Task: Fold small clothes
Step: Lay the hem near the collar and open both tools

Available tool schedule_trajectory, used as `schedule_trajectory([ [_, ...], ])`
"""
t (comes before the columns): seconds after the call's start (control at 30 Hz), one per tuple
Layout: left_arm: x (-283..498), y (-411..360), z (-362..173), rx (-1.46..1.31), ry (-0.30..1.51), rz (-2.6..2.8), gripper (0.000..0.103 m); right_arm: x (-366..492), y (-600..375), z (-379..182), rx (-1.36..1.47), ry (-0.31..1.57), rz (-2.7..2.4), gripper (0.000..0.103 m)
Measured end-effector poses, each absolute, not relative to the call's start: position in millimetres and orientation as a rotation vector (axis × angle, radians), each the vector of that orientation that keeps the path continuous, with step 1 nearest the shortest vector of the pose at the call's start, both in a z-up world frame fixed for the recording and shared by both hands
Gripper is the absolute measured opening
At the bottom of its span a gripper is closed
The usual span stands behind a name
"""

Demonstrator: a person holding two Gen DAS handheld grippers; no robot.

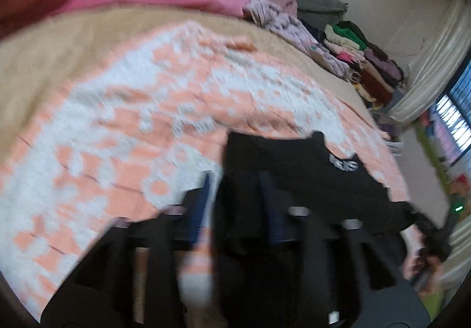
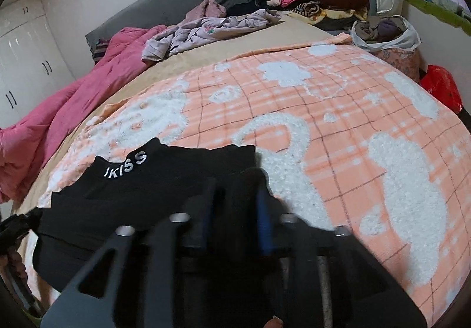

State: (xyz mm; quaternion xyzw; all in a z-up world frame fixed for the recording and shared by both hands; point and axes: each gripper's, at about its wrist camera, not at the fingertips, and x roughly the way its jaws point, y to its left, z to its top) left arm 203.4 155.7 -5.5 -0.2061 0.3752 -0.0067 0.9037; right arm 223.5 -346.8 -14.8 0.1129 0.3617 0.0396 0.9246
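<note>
Small black garment on the bed

The black garment [image 2: 141, 195] lies flat on the orange-and-white blanket [image 2: 338, 122], its collar with white letters "IKISS" pointing toward the far side.

bed [image 2: 206, 51]: peach-white blanket [image 2: 353, 128] spread on top; black garment [image 2: 164, 181] flat on blanket; pink quilt [image 2: 59, 110] alongside.
</note>
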Motion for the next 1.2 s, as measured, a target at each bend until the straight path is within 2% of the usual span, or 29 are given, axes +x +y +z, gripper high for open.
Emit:
schedule_trajectory([
  [0.07,199,155,2,-0.333,0.737,0.034,0.039,219,-351,-9,0.221,0.716,0.059,0.050],
  [0.33,182,132,31,-0.223,0.661,-0.019,0.041,182,-327,22,0.076,0.605,0.164,0.050],
  [0.53,178,86,25,-0.157,0.719,-0.160,0.041,161,-271,21,-0.051,0.654,0.379,0.049],
  [0.77,171,32,-4,-0.015,0.813,-0.271,0.041,151,-216,-5,-0.213,0.811,0.540,0.041],
  [0.93,173,20,-24,0.115,0.837,-0.230,0.041,159,-211,-23,-0.254,0.879,0.504,0.039],
  [1.2,183,32,-25,0.073,0.809,-0.221,0.044,180,-223,-36,-0.223,0.865,0.462,0.039],
])
